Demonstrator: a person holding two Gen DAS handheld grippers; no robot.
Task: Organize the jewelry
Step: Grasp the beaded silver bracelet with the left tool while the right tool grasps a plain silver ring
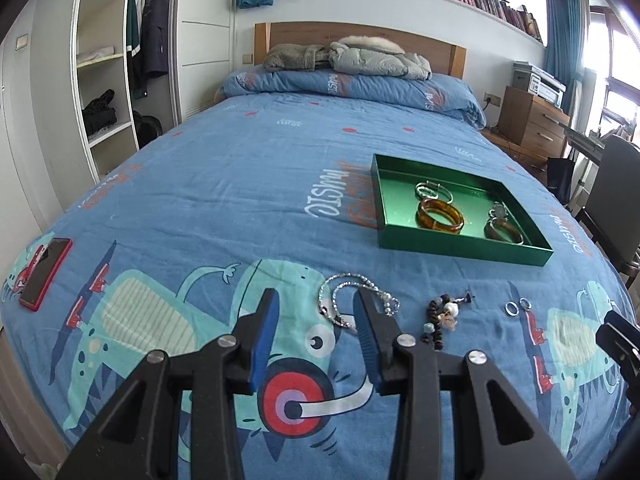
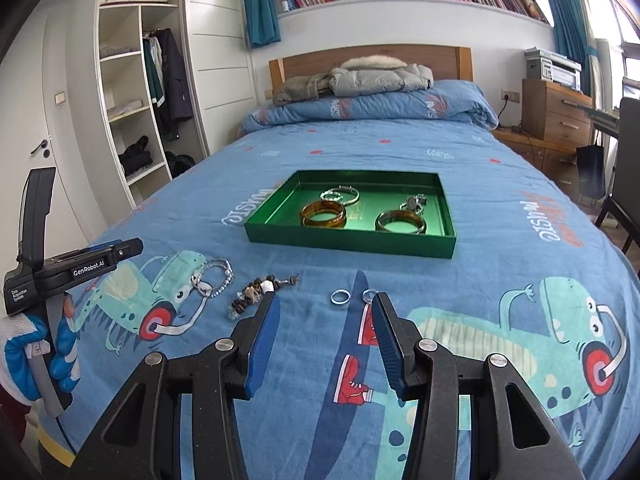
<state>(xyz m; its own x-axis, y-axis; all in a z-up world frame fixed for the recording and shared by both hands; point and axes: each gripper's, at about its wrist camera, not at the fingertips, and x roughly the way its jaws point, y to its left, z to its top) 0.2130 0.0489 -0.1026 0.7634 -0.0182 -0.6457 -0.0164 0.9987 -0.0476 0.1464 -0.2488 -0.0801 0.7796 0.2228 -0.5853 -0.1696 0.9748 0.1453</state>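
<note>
A green tray lies on the blue bed and holds amber bangles, a silver bangle and a small watch. On the sheet near me lie a silver bead necklace, a dark bead bracelet and two silver rings. My left gripper is open above the sheet, the necklace just ahead between its fingertips. My right gripper is open too, the rings just beyond its tips.
A red phone lies at the bed's left edge. Jackets sit on the folded quilt by the headboard. A wardrobe stands left, a drawer unit with printer and a dark chair right. A gloved hand holds the left tool.
</note>
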